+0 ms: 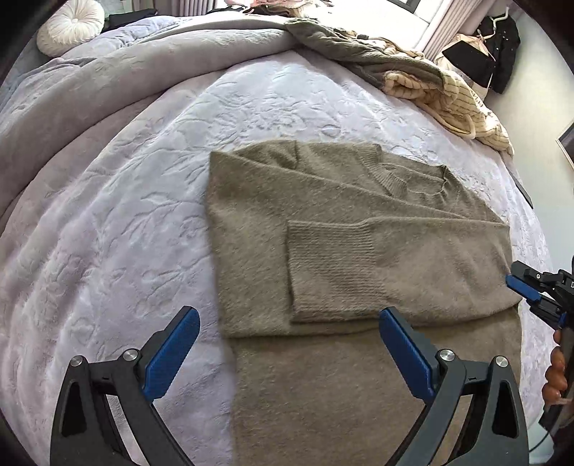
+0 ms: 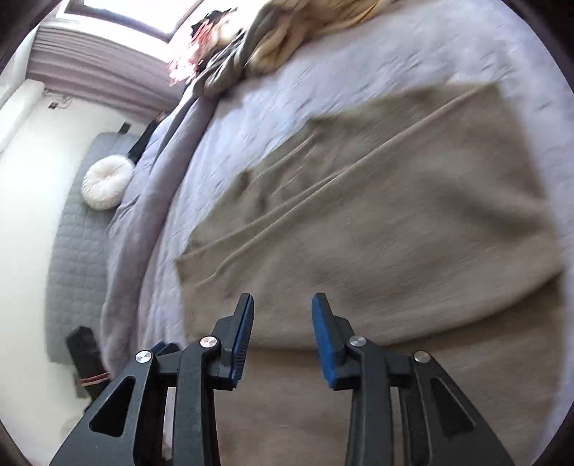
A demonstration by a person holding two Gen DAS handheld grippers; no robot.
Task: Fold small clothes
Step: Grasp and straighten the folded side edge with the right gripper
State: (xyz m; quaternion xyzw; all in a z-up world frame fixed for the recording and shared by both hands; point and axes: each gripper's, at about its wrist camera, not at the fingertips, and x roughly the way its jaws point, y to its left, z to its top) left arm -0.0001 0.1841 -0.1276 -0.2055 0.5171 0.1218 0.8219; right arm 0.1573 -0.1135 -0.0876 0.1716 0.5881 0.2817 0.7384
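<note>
On the lavender embossed bedspread (image 1: 118, 200) a taupe knit sweater (image 1: 340, 229) lies flat, directly ahead of the left gripper (image 1: 288, 353), whose blue-padded jaws stand wide apart and hold nothing; the sweater's lower body runs beneath and between them. Both sleeves are folded inward across the chest: one ribbed cuff (image 1: 330, 269) rests on the front, just beyond the left gripper's right-hand finger. Neckline (image 1: 419, 179) points away from the camera and toward the right; the garment's long axis runs from near the gripper up to that collar. Right gripper (image 1: 534, 290) enters the left wrist view at the far right edge, beside the sweater's right side; whether it touches the fabric cannot be told there. Right wrist view is motion-blurred: right gripper's jaws are parted, nothing between them, and sit above the sweater's body with the garment filling the frame ahead. A heap of unfolded clothes (image 1: 423, 82), grey-green and cream striped, sits at the far side of the bed, well apart from the sweater. A round white cushion (image 1: 71, 27) lies by the headboard. No containers visible.
</note>
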